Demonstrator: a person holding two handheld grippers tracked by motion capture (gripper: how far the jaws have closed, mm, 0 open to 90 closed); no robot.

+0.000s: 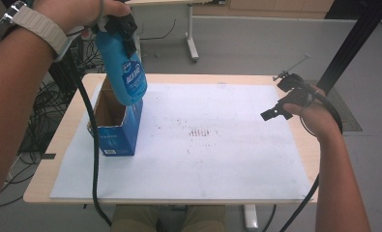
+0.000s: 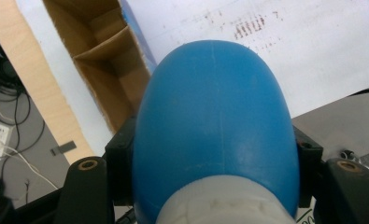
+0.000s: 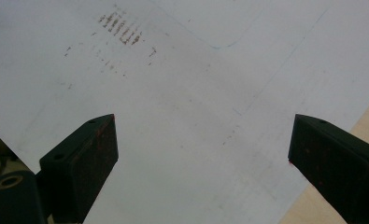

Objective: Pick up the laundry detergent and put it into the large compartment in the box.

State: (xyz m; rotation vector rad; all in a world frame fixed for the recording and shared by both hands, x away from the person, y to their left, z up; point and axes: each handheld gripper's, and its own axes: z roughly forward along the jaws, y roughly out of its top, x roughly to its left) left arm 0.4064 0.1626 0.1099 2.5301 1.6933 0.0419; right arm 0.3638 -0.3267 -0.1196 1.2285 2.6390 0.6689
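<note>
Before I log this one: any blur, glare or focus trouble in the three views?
High view: even light, slightly soft, no glare. Left gripper view: the blue bottle sits very close and looks soft; the open box behind is sharper. Right gripper view: sharp on the white sheet, dim, darker toward the corners.

**Blue bottle hangs over open carton**

A blue plastic bottle [image 1: 124,72] with a white label and a white cap end is held base-down, slightly tilted, its rounded bottom just above the mouth of a blue cardboard box [image 1: 118,130]. The box stands upright near the table's left edge, top flaps open, its brown interior split by a divider.
</note>
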